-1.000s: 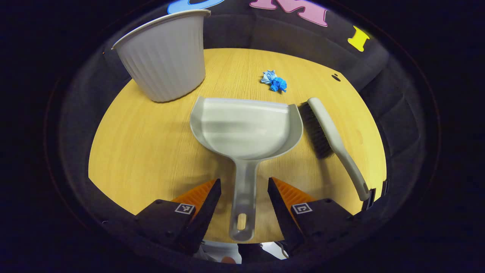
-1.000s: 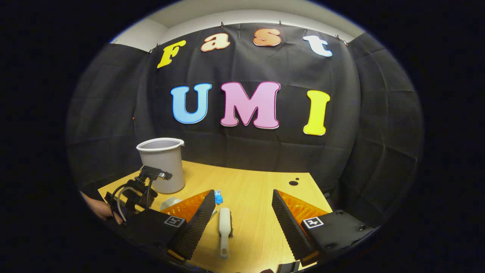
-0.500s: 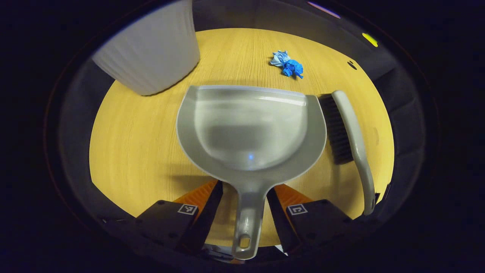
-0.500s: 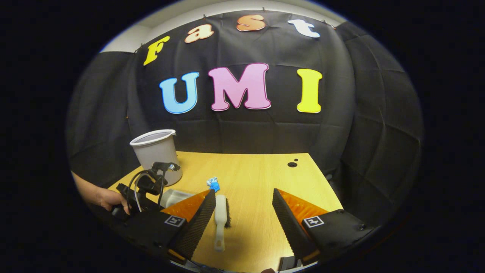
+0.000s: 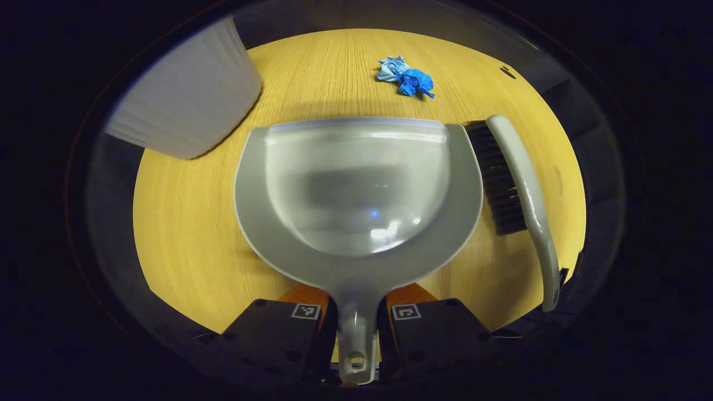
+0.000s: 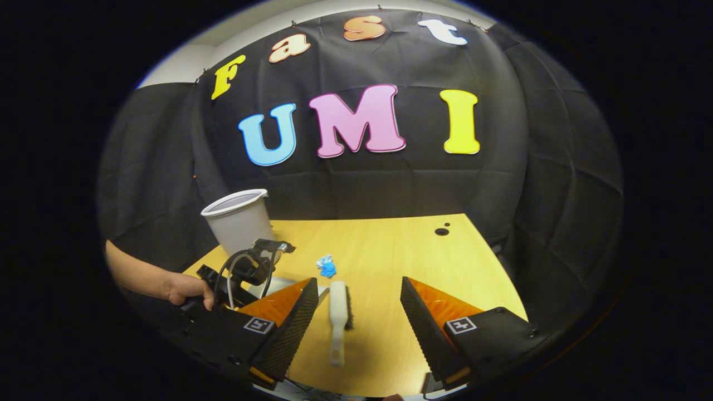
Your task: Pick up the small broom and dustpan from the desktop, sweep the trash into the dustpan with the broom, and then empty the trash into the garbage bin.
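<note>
Left tool (image 5: 356, 328) low over the bench (image 5: 184, 223), pitched down onto it, both fingers (image 5: 326, 328) closed against the sides of the dustpan (image 5: 356, 189) handle, which runs back between them with its hanging hole at the near end. Dustpan pan straight ahead of this tool, flat on the bench, open lip pointing away. Small broom (image 5: 518, 184) just to the right of the pan, lying on its side, dark bristles turned toward the pan, handle curving back toward the tool's right. Crumpled blue trash (image 5: 405, 79) farther ahead, a little beyond the pan's lip and apart from it. Ribbed garbage bin (image 5: 189, 106) ahead and to the left, standing on the bench. Right tool (image 6: 359, 312) held higher and more level, jaws wide apart and gripping nothing, with the broom (image 6: 338, 312) on the bench below the gap between its fingers, handle end nearest. From the right gripper view: a hand (image 6: 186, 287) and bare forearm reaching in from the left, wrapped round the grip of the left tool, with looped cable and camera mount on top; the bin (image 6: 239, 223) upright behind it, open rim visible; the trash (image 6: 326, 266) ahead of the broom's head; two dark holes (image 6: 442, 230) in the bench near its far right corner. From the left gripper view: the whole inside of the pan, glossy and bare, and the finger contact on the handle.
</note>
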Demonstrator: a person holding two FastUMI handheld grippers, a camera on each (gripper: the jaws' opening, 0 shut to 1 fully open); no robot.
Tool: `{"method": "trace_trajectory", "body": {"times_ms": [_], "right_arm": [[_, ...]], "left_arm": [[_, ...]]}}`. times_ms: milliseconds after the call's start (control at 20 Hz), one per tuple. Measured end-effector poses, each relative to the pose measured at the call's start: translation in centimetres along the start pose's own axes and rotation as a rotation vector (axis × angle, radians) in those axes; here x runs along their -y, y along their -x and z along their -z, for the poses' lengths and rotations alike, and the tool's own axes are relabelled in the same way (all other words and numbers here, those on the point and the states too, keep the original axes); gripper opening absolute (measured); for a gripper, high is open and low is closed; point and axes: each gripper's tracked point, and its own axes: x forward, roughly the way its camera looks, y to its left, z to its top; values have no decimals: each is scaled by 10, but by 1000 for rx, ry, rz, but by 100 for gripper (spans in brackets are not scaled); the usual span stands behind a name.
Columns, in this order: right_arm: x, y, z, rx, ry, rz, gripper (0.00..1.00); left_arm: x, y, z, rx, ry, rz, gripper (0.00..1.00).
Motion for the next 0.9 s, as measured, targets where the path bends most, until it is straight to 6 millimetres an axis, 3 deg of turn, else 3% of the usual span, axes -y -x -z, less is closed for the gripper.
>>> {"method": "trace_trajectory", "body": {"times_ms": [150,200,300,500,750,800,900], "right_arm": [[-22,-8,16,-100,-46,-64,95],[-26,-13,22,-139,-47,-68,91],[-30,-25,46,-261,-30,-66,96],[-18,-55,90,-459,99,-11,96],[-10,-87,141,-666,79,47,96],[-7,-92,156,-717,62,62,92],[1,-95,180,-833,29,96,97]], "left_arm": [[-1,0,2,36,-10,16,29],[-2,1,4,47,-14,20,30],[-3,0,5,70,-7,33,30],[-3,0,5,120,33,74,30],[-5,2,7,158,48,108,30],[-5,3,8,161,53,114,30],[-5,2,7,164,70,126,30]]}}
